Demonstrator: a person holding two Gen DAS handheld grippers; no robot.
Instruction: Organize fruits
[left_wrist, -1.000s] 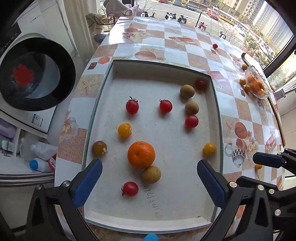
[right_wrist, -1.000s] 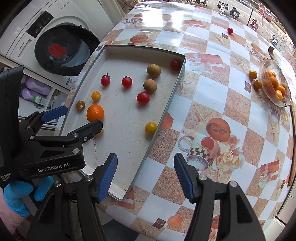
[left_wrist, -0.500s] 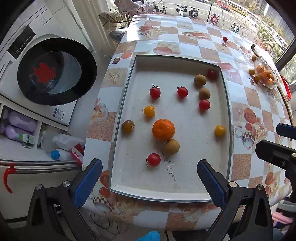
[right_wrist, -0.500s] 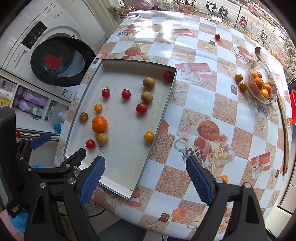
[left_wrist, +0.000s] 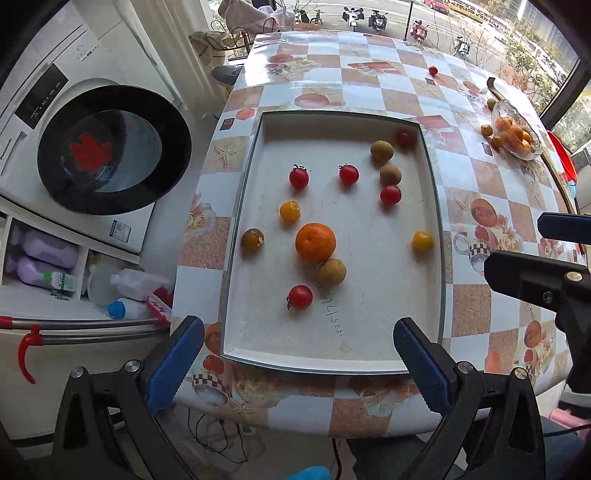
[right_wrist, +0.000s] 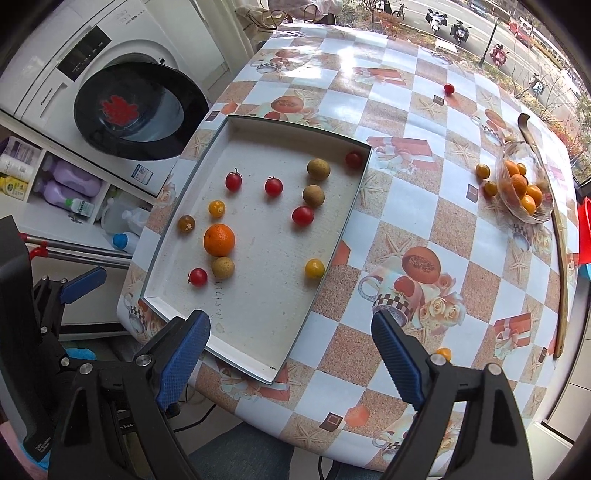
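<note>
Holding both grippers back at the near edge of the surface, we note the left gripper with jaws spread wide and empty, and the right gripper likewise spread, pinching nothing. Fruit lies scattered in the white tray: one orange near the middle, touching a tan round fruit just on its near side; a red tomato nearest us; more red ones farther in; small yellow ones apart from each other. Two more tan fruits sit toward the far right corner. A glass bowl of small oranges stands well apart at the right, with a few loose fruits beside it and one red tomato far out on the cloth. Our judgement: all of it is light and round, so it will roll if nudged. Tomatoes look thin-skinned and smooth, likely to slip or split under a hard squeeze; we would close gently across their widest part. The orange looks firmer and rougher; it should take a surer grip across its middle, once clear of its neighbour.
</note>
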